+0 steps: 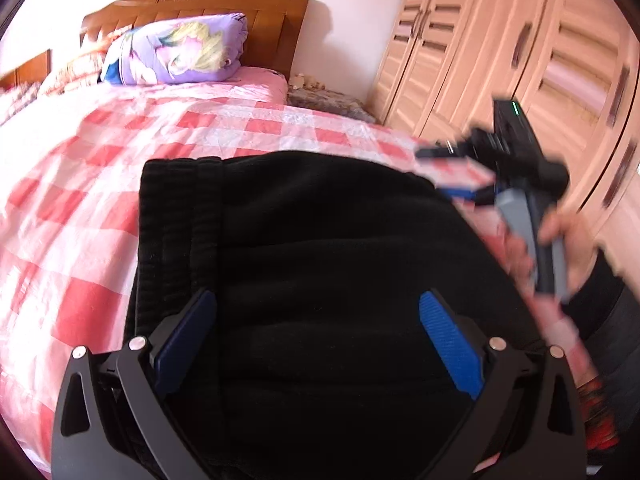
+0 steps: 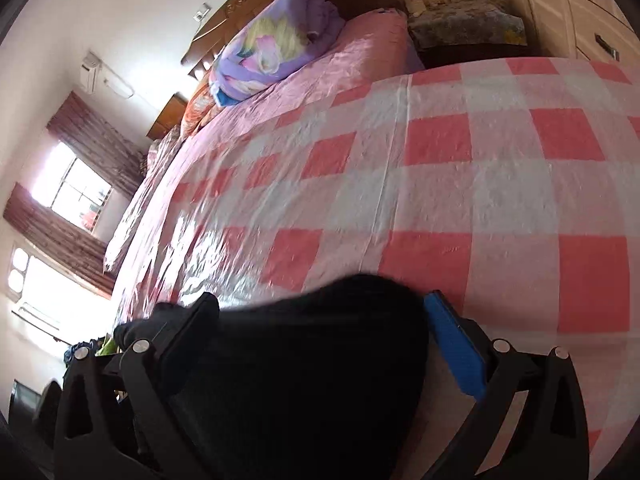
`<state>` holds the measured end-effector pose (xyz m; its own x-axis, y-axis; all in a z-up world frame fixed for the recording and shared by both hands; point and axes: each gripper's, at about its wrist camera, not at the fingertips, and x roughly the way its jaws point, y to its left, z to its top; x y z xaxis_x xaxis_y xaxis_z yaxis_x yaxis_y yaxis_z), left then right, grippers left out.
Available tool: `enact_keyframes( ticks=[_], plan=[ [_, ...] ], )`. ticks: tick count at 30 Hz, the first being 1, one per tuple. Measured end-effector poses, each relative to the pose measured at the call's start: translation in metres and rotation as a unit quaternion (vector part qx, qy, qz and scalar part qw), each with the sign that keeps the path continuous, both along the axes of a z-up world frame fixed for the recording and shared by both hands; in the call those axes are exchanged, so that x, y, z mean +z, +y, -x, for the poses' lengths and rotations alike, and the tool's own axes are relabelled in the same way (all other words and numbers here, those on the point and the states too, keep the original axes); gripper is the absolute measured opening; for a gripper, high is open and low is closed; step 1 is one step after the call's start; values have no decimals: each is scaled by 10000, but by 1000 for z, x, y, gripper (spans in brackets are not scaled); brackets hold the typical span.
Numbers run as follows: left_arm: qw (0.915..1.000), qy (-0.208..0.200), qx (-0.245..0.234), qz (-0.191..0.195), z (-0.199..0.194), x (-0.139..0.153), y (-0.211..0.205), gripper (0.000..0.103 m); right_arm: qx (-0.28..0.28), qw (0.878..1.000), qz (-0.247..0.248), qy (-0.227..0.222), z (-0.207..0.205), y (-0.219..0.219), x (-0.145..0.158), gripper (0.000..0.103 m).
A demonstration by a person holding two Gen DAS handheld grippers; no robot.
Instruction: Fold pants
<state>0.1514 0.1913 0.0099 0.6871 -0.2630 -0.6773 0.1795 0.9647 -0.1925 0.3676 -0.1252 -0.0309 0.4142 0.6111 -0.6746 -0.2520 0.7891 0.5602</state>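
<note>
The black pants [image 1: 304,248] lie folded into a thick stack on the pink checked bed cover [image 1: 72,208], ribbed waistband to the left. My left gripper [image 1: 316,312] is open, its blue pads spread wide just above the stack's near part. My right gripper [image 1: 460,176] shows at the pants' far right corner, held by a hand, jaws apart. In the right wrist view the right gripper [image 2: 320,312] is open with the black pants [image 2: 304,380] filling the space between its fingers; whether the pads touch the cloth I cannot tell.
The bed has a wooden headboard [image 1: 192,12] and a purple printed pillow [image 1: 180,50] at the far end. A light wooden wardrobe [image 1: 520,60] stands to the right. A nightstand [image 2: 464,28] is beside the bed. A window with curtains [image 2: 72,192] is left.
</note>
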Motion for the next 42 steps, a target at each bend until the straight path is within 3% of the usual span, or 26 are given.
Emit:
enact_keyframes(
  ticks=[3, 7, 9, 10, 12, 15, 17, 21, 22, 24, 25, 26, 28, 29, 31, 33, 35, 37, 39, 41, 42],
  plan=[
    [9997, -84, -92, -194, 3, -3, -2, 101, -282, 9989, -324, 182, -14, -11, 1, 99],
    [9992, -226, -214, -252, 8, -4, -1, 101, 225, 9974, -478, -495, 33, -3, 46, 99],
    [9988, -302, -168, -333, 8, -5, -4, 101, 912, 9924, -753, -340, 50, 20, 46, 99],
    [9987, -331, -126, -372, 8, -6, -5, 102, 1133, 9915, -614, -176, 50, 34, 41, 99],
    [9984, -331, -77, -450, 8, -6, -8, 102, 1087, 9941, -13, 34, 34, 53, 25, 99],
    [9985, -230, -136, -481, 9, -3, -8, 101, 711, 9965, -371, 224, 21, 40, 25, 99],
    [9987, -191, -117, -467, 13, 0, -6, 101, 526, 9969, -589, -68, 34, 27, 53, 99],
    [9982, -338, 144, -470, 35, 16, -1, 102, 883, 9892, -1038, -541, 100, 8, 85, 99],
    [9984, -411, 121, -364, 42, 19, 2, 102, 898, 9892, -901, -724, 125, 3, 89, 99],
    [9983, -474, 144, -321, 55, 21, 6, 102, 661, 9882, -3, -1381, 174, 2, 91, 99],
    [9979, -460, 191, -421, 57, 19, 7, 102, 517, 9815, 614, -1741, 196, 3, 87, 99],
    [9970, -454, 239, -587, 58, 15, 7, 102, 444, 9669, 1388, -2092, 220, 7, 78, 99],
    [9958, -392, 305, -765, 55, 7, 9, 102, 706, 9491, 2271, -2064, 237, 20, 43, 99],
    [9960, -408, 308, -737, 54, 3, 11, 102, 810, 9450, 2395, -2073, 242, 22, 25, 99],
    [9970, -388, 365, -555, 52, 1, 18, 102, 630, 9445, 2166, -2388, 251, 12, 20, 99],
    [9978, -231, 476, -395, 48, 2, 23, 102, 652, 9463, 2278, -2199, 249, 9, 30, 99],
    [9974, -157, 627, -324, 50, 7, 25, 101, 675, 9362, 2395, -2483, 256, 10, 44, 99],
    [9969, -332, 619, -346, 61, 15, 21, 102, 793, 9303, 2349, -2705, 272, 10, 49, 99],
    [9947, -370, 750, -603, 67, 18, 11, 102, 890, 9348, 2257, -2594, 280, 10, 35, 99],
    [9907, -381, 807, -1029, 69, 13, -1, 102, 965, 9367, 2472, -2285, 275, 15, 11, 99],
    [9890, -327, 812, -1193, 66, 9, -5, 102, 933, 9465, 2249, -2119, 271, 12, 2, 99]
  ],
)
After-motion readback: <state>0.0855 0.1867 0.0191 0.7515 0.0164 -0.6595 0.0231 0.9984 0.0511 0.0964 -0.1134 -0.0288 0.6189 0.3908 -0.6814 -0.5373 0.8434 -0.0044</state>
